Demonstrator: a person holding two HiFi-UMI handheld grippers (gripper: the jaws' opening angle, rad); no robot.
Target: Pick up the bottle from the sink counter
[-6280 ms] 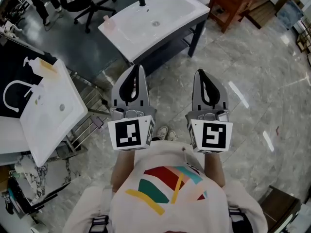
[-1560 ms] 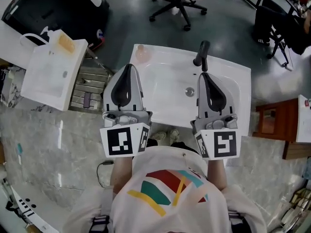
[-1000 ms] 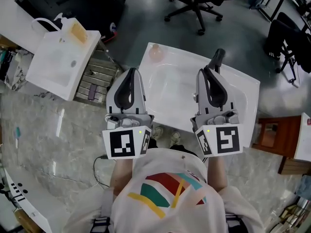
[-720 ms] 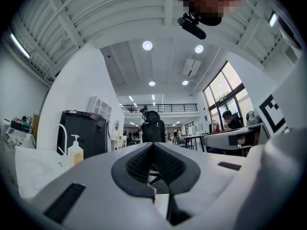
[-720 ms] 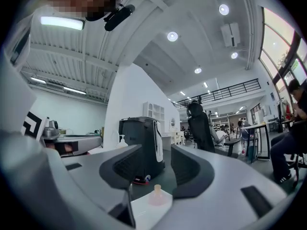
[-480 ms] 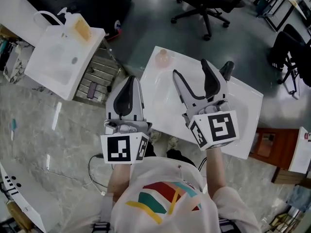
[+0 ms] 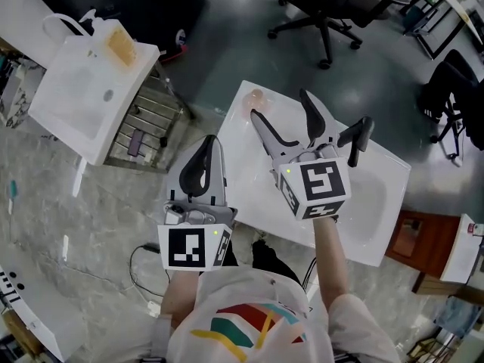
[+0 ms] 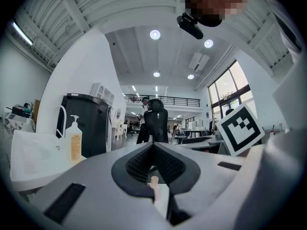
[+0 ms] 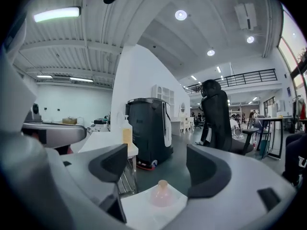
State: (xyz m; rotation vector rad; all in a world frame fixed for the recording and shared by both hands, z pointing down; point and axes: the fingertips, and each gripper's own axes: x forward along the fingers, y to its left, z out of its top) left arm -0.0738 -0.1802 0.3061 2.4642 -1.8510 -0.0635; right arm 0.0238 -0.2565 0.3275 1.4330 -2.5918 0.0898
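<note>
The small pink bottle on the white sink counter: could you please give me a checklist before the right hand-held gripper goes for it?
Small pink bottle upright at the white sink counter corner: ok.
Right hand-held gripper jaws apart, just been opening, nothing between them: ok.
Bottle lined up between the jaws, ahead of the tips: ok.
Black faucet clear of the path: ok.
Left hand-held gripper shut, held back: ok.

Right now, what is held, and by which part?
Nothing. The right hand-held gripper has just been opening, empty; the left hand-held gripper is shut, empty.
</note>
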